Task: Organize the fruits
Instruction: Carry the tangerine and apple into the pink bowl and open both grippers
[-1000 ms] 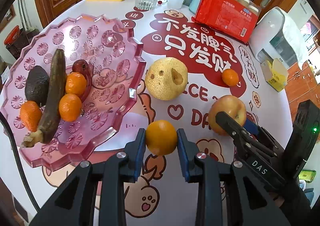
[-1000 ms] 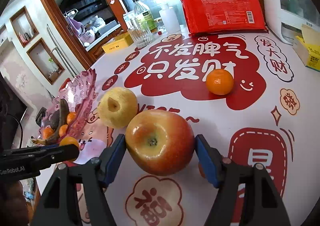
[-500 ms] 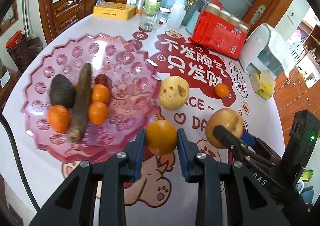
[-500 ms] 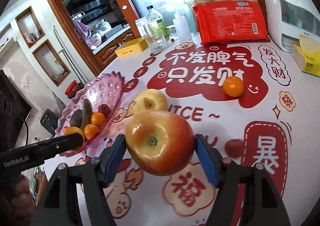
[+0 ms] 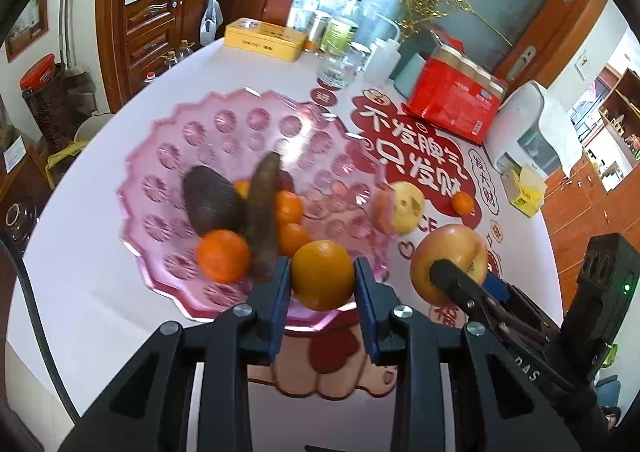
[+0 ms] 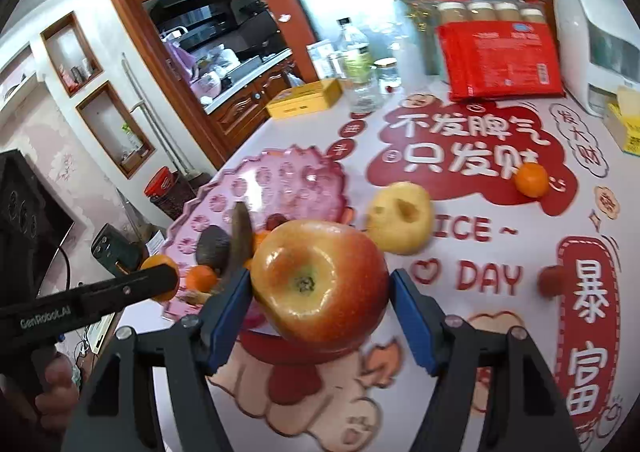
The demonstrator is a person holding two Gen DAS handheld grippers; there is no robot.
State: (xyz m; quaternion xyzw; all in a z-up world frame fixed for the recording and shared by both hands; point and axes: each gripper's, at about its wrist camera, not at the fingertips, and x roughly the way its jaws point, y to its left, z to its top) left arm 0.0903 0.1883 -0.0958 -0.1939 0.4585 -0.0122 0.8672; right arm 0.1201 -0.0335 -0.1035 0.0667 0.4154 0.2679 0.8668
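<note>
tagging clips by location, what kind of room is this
Most likely a home dining area beside a kitchen: wooden kitchen cabinets behind, a round table with a printed cloth, and a pink fruit plate on it.

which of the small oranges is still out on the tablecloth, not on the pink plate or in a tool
The lone small orange on the red patch of the tablecloth, right of the yellow pear. The others are on the pink plate or gripped.
</note>
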